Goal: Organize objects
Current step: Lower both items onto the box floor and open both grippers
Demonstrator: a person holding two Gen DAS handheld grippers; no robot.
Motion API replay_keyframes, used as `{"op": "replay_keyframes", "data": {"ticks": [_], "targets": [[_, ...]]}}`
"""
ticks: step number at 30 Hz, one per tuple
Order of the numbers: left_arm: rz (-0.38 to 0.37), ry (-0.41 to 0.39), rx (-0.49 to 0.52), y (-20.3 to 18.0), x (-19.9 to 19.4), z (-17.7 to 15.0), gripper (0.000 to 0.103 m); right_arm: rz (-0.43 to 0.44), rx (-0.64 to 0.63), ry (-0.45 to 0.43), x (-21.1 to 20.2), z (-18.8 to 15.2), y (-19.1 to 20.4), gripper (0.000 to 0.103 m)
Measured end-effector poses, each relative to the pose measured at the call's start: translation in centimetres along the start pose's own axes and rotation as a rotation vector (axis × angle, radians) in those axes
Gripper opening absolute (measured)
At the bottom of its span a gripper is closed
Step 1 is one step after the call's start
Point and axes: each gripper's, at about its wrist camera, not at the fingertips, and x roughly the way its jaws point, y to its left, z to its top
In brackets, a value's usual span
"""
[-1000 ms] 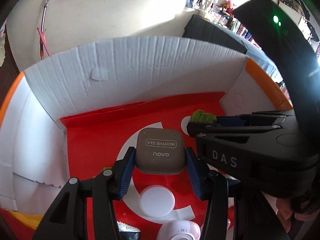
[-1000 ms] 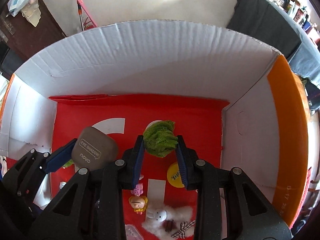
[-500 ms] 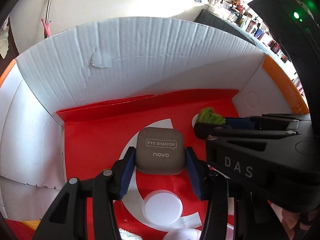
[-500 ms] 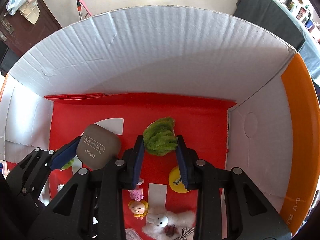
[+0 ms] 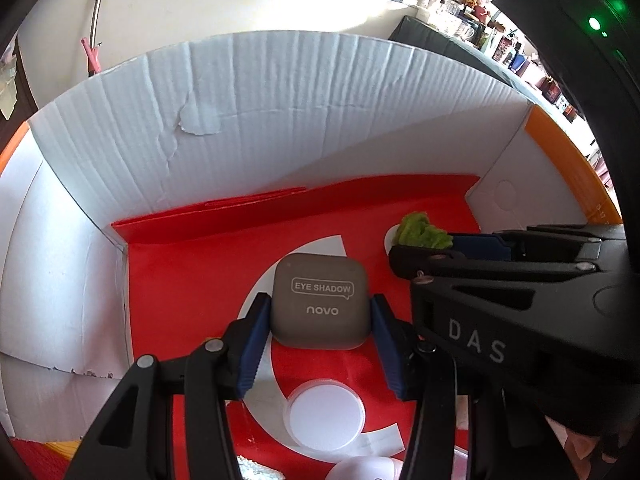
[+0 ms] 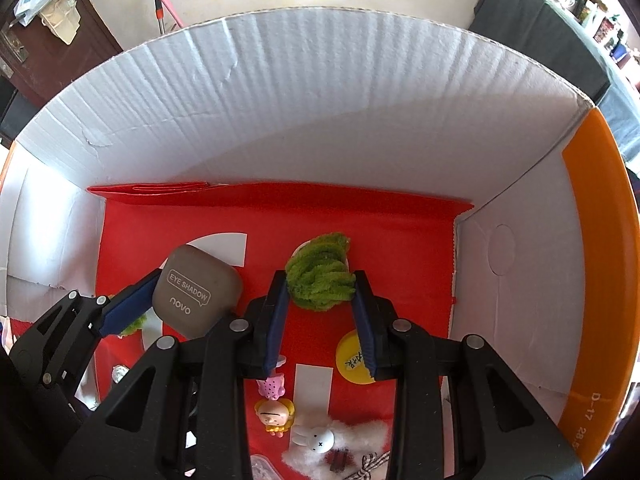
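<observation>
My left gripper (image 5: 320, 316) is shut on a taupe eye shadow case (image 5: 320, 300), held above the red floor of a cardboard box (image 5: 280, 112). My right gripper (image 6: 320, 296) is shut on a fuzzy green item (image 6: 320, 276), also inside the box (image 6: 320, 100). In the right wrist view the left gripper (image 6: 152, 300) and the case (image 6: 196, 292) sit to the left. In the left wrist view the right gripper (image 5: 424, 248) and the green item (image 5: 424, 232) are on the right.
On the red floor lie a white round lid (image 5: 324, 416), a yellow disc (image 6: 354, 360), a small pink figure (image 6: 272, 386), a yellow-haired figure (image 6: 276, 412) and a white plush rabbit (image 6: 336, 444). White box walls rise on three sides; the right rim is orange (image 6: 596, 280).
Both grippers have moved forward and lower into the box, each still holding its object. The back wall looms larger.
</observation>
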Motion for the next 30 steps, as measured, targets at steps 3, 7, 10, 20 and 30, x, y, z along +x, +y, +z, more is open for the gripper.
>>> {"op": "replay_keyframes", "data": {"ticks": [3,7,10,20,30], "targets": [[-0.002,-0.001,-0.006,-0.5,0.3,0.6,0.052,-0.003,-0.003,0.000,0.2,0.0,0.1,0.031],[-0.003,0.000,-0.008,-0.8,0.5,0.8,0.052,-0.008,-0.009,0.001,0.1,-0.3,0.5,0.031],[-0.004,-0.001,-0.010,-0.7,0.5,0.9,0.052,-0.009,-0.005,0.002,0.1,-0.5,0.6,0.031],[-0.024,-0.007,-0.038,-0.4,0.4,1.1,0.052,-0.030,-0.024,-0.024,-0.7,-1.3,1.8,0.060],[-0.029,-0.030,-0.066,0.0,-0.6,0.8,0.053,-0.021,-0.015,-0.051,-2.5,-1.8,2.0,0.060]]}}
